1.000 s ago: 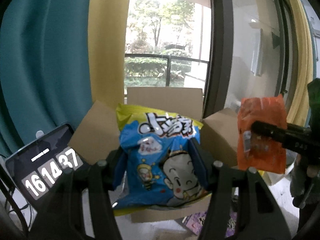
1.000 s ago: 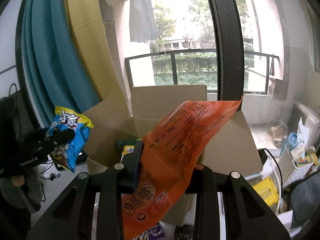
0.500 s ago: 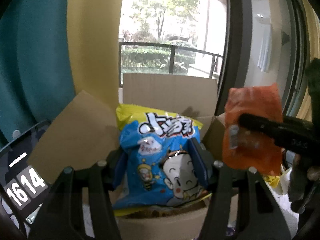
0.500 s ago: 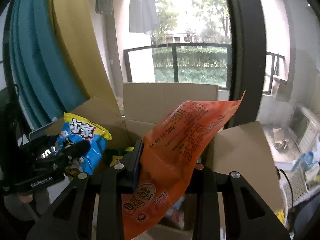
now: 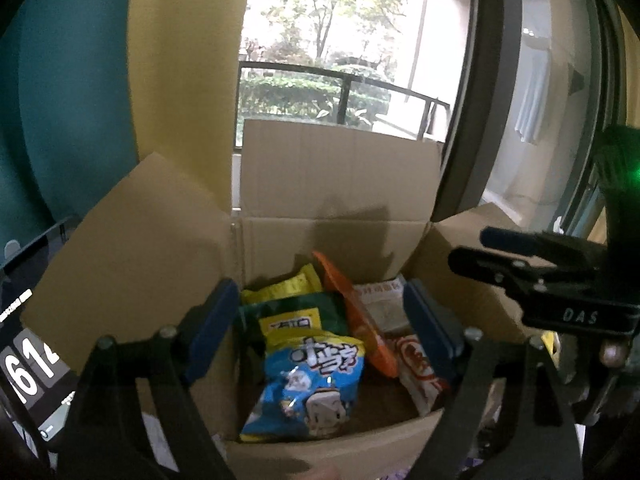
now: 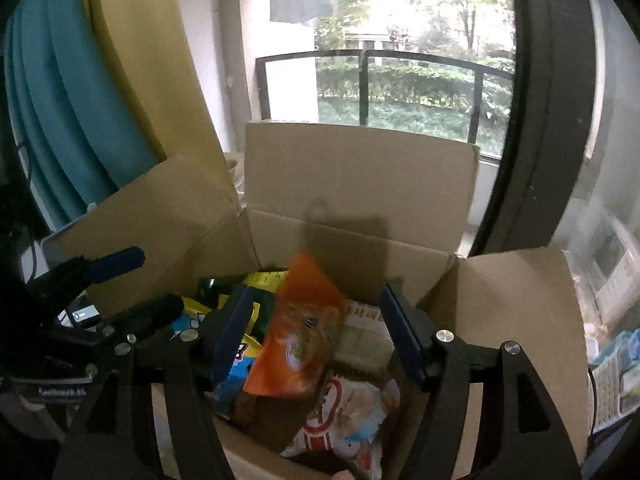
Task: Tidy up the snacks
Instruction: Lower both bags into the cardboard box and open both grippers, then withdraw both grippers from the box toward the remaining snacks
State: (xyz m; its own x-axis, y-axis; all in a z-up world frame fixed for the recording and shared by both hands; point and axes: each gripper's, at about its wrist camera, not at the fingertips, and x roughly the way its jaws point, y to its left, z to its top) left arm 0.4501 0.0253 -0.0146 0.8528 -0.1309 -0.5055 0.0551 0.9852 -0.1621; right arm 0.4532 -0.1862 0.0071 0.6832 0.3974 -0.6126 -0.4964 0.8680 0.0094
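our left gripper (image 5: 320,328) and right gripper (image 6: 316,332) have just been opening; both stand released over the cardboard box (image 5: 336,184), nothing clamped. the blue bag (image 5: 312,384) and orange bag (image 6: 296,344) sit inside. we should withdraw upward, clear of the flaps. we count roughly six packets, one box.

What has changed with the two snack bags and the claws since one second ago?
Both claws have just been opening: the left claw let the blue bag go and the right claw the orange bag. Both bags dropped into the cardboard box, whose flaps stay open.
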